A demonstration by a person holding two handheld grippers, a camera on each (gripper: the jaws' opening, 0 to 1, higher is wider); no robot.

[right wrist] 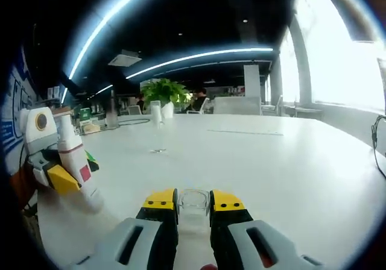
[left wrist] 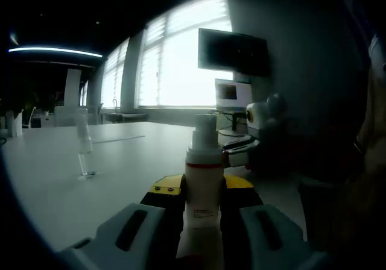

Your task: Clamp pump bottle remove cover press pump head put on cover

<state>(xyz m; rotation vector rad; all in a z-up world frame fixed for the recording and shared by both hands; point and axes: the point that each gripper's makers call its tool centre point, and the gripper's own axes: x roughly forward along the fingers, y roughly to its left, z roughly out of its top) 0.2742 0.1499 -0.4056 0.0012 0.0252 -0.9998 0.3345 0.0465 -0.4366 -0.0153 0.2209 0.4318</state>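
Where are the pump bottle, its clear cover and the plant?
Pump bottle (left wrist: pixel 204 188): left gripper view, on its white body between the jaws.
Cover (right wrist: pixel 193 201): right gripper view, on its clear side between the jaws.
Plant (right wrist: pixel 164 91): right gripper view, on its leaves.

The left gripper is hiding the lower body of the pump bottle, whose base is running off the view's bottom edge. Its label print is staying too small to read. In the right gripper view, the jaws are covering the sides of the clear cover, blurring its outline.
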